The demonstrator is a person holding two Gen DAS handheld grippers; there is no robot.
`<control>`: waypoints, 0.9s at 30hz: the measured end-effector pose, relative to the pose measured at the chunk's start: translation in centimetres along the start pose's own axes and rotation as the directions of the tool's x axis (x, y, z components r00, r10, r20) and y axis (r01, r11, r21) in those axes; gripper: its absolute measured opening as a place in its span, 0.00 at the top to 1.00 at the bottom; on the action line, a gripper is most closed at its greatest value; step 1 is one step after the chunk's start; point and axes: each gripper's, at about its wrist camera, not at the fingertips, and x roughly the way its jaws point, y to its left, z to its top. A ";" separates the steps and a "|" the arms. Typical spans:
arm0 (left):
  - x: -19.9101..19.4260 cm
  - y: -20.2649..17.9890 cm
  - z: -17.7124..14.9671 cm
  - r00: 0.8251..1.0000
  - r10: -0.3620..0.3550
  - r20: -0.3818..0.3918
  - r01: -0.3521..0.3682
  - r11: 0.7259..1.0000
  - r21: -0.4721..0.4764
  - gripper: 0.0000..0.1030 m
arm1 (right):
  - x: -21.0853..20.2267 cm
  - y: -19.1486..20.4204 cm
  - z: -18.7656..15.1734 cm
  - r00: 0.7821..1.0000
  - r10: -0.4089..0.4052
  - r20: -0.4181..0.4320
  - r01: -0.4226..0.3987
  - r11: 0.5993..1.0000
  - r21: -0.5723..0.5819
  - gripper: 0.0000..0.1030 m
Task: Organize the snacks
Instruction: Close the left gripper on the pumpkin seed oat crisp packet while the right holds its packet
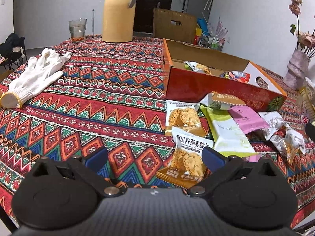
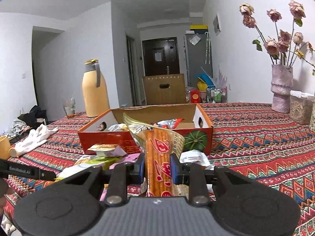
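Clamped on a long clear packet of orange snack sticks (image 2: 159, 163), the right gripper (image 2: 157, 167) is holding it lengthwise between its blue pads, the packet's far end lifting toward the red cardboard box (image 2: 198, 137) just ahead. The left gripper (image 1: 155, 157) is standing wide open over the patterned tablecloth (image 1: 98, 90), gripping nothing; an oat crisp packet (image 1: 189, 157) is lying on the cloth beside its right pad.

Only the right wrist view is showing the held stick packet and a pink vase of dried roses (image 2: 281, 88) in full, on the far right of the table. Only the left wrist view is showing the loose pile laid out flat: two oat crisp packets, a green-and-white packet (image 1: 228, 133), a pink packet (image 1: 248, 118), a folded one leaning against the box front (image 1: 222, 98), and crumpled white wrappers (image 1: 279, 129) at the right; how many of those there are I cannot tell.

Inside the box, at least two packets are showing, one pale (image 1: 196, 66) and one red and blue (image 1: 238, 76). Also on the table are a pair of white gloves (image 1: 35, 78) lying together, one glass (image 1: 77, 30) and one yellow flask (image 1: 119, 13).

Left of the box, the cloth is lying open as far as the gloves. To the right of the box, the right wrist view is showing a broad bare stretch of cloth reaching toward the vase. The box top is open, its front wall low, and the pile is crowding close against that wall.
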 end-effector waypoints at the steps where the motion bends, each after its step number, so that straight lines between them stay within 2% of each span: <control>1: 0.1 -0.2 0.0 1.000 0.002 -0.004 -0.002 1.000 0.003 0.00 | 0.0 -0.2 -0.1 1.000 -0.004 -0.001 0.004 1.000 0.004 0.76; 14: 1.5 -2.8 -0.5 0.999 -0.005 -0.035 0.007 0.998 0.069 0.00 | 0.2 -2.2 -1.3 1.000 -0.019 -0.019 0.020 0.998 0.057 0.76; 20: 1.8 -3.4 -0.6 1.000 0.002 -0.021 -0.001 0.997 0.081 0.00 | 0.7 -2.5 -1.6 0.999 -0.014 -0.032 0.016 0.998 0.064 0.76; 23: 2.1 -3.4 -0.7 0.999 -0.006 -0.033 0.009 0.997 0.079 0.14 | 0.9 -2.7 -1.7 0.999 -0.012 -0.036 0.015 0.998 0.068 0.76; 27: 2.0 -3.3 -0.7 0.999 -0.022 -0.028 0.025 0.996 0.090 0.43 | 1.0 -2.6 -1.8 0.999 -0.008 -0.038 0.010 0.998 0.069 0.76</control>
